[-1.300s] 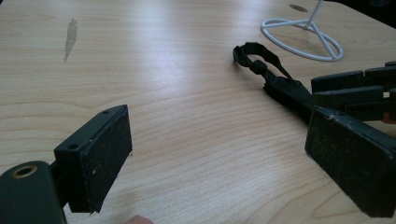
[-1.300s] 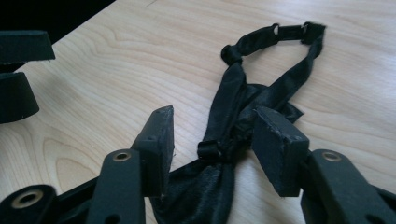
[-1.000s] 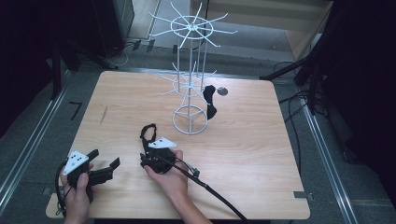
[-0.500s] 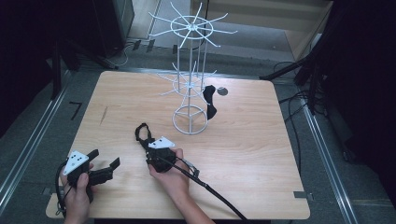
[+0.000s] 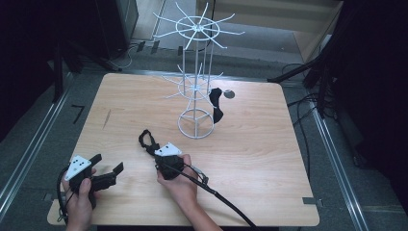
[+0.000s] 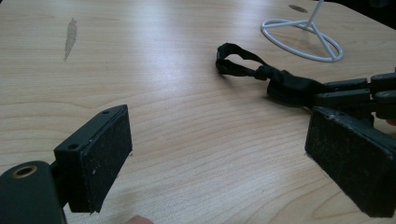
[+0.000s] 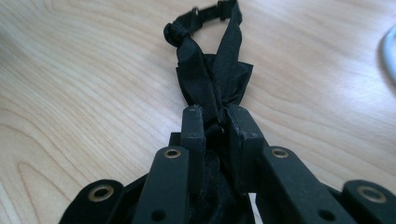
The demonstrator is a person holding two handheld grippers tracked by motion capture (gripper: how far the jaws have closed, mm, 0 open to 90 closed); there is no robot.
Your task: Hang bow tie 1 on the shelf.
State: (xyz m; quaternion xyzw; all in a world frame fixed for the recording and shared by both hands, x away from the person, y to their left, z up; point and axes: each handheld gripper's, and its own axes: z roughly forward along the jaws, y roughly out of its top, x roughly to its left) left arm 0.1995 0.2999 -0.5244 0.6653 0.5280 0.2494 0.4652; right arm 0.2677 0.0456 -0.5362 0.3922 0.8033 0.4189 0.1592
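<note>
1. A lab or recording studio: a lone wooden surface [image 5: 250, 159] stands on grey carpet.
2. Black drapes [image 5: 375, 72] close in at 3 and 9 o'clock.
3. Cables [image 5: 303, 110] trail over the floor at 2 o'clock.
4. Metal floor rails [image 5: 29, 154] flank the surface.

Light wooden table [image 5: 269, 163] carrying a white wire rack [image 5: 196, 122] standing toward its far middle, a black bow tie [image 5: 148, 141] lying near the front, its strap looping away.
</note>
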